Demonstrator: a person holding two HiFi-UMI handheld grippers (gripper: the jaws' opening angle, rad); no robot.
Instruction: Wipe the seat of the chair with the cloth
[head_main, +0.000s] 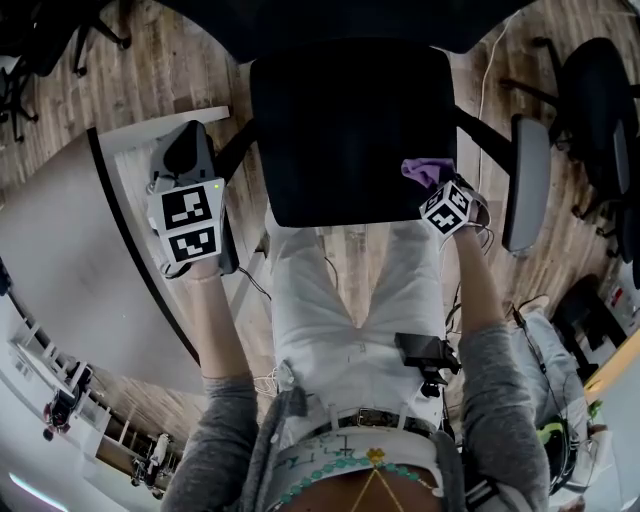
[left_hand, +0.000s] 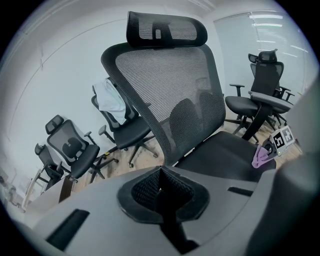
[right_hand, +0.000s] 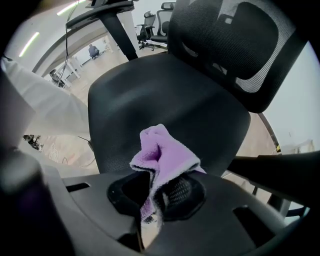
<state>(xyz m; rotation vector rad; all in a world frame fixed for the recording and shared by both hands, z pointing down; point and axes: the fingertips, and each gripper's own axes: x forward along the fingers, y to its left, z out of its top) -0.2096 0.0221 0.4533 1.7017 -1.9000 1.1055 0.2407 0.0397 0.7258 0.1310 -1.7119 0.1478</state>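
Standing close to the front of the black chair (left_hand: 165, 85), with both arms reaching out forward and down, bare below the grey sleeves (head_main: 225, 440). Holding the right gripper (head_main: 438, 190) at the front right corner of the seat (head_main: 345, 130), forearm going almost straight ahead. Pinching the purple cloth (right_hand: 161, 155) tight in its tongs, with a soft bunch sticking up past the tips, right by the seat edge; touching the seat or not, hard to tell. Holding the left gripper (head_main: 187, 160) out to the left of the chair, apart from the seat, above the edge of a white table (head_main: 60, 260). Pressing its tongs together on nothing at all, pointing toward the chair's back.
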